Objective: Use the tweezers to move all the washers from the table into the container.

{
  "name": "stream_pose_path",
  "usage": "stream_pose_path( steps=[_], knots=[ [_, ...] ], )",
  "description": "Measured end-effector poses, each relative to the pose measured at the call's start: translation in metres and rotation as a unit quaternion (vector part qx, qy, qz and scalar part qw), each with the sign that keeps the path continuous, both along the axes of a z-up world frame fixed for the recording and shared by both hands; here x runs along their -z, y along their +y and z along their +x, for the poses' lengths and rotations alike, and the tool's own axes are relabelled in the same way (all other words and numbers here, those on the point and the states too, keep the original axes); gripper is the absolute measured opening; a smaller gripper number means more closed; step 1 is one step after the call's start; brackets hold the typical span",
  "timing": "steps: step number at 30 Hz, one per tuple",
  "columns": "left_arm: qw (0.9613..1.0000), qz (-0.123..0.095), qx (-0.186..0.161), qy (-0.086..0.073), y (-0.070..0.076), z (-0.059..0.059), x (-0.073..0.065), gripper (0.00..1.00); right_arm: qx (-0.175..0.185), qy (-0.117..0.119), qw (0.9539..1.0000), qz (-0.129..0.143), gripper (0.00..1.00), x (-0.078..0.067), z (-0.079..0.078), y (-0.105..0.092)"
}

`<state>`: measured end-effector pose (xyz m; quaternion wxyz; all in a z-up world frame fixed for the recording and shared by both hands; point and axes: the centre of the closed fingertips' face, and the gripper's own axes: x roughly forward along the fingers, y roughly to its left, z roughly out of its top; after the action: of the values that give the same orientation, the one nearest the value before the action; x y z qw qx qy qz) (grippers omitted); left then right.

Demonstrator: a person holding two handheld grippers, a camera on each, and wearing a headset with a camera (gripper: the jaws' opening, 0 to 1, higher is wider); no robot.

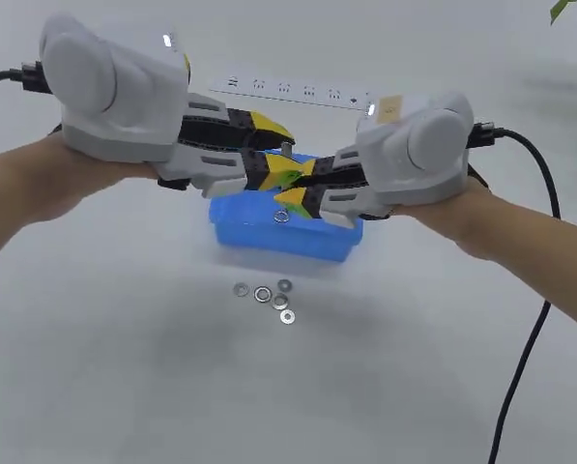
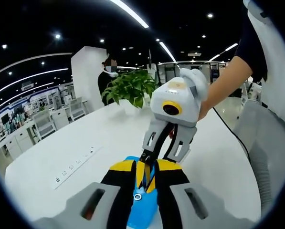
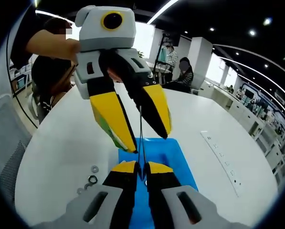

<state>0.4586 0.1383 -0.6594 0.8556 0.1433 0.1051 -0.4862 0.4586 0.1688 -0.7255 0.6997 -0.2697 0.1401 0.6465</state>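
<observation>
Above the blue container [image 1: 278,242], right claw [image 3: 142,167] pinched on tweezers [image 3: 141,125], left claw [image 3: 149,141] part open astride them.

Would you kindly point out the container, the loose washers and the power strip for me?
container [image 1: 269,242]: head view, on its blue front wall.
washers [image 1: 263,294]: head view, on the middle washer of the loose cluster.
power strip [image 1: 288,90]: head view, on the middle of its top face.

Head view looks down; gripper views face each other, sharing the container [image 1: 280,242].
</observation>
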Motion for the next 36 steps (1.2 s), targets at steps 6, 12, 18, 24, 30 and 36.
stream_pose_path(
  steps=[6,12,18,24,30,36],
  knots=[
    [0.9996,0.014,0.022,-0.002,-0.002,-0.007,0.002,0.08,-0.002,0.002,1.0000,0.002,0.08,0.000,-0.001,0.000],
    [0.9967,0.055,0.050,-0.033,-0.005,-0.011,0.003,0.06,-0.004,-0.001,1.0000,0.004,0.09,0.000,-0.003,0.001],
    [0.9963,0.052,0.048,-0.048,-0.005,-0.008,-0.001,0.05,0.014,0.005,0.9998,0.015,0.11,-0.005,-0.002,-0.003],
    [0.9952,0.060,0.051,-0.058,-0.008,-0.007,-0.002,0.05,0.037,0.006,0.9992,0.015,0.17,-0.011,0.000,-0.006],
    [0.9946,0.060,0.051,-0.067,-0.006,-0.010,-0.007,0.05,0.058,0.010,0.9982,0.010,0.23,-0.018,0.000,-0.011],
    [0.9940,0.061,0.049,-0.077,-0.002,-0.007,-0.008,0.05,0.079,0.013,0.9968,0.003,0.29,-0.022,-0.004,-0.016]
  ],
)
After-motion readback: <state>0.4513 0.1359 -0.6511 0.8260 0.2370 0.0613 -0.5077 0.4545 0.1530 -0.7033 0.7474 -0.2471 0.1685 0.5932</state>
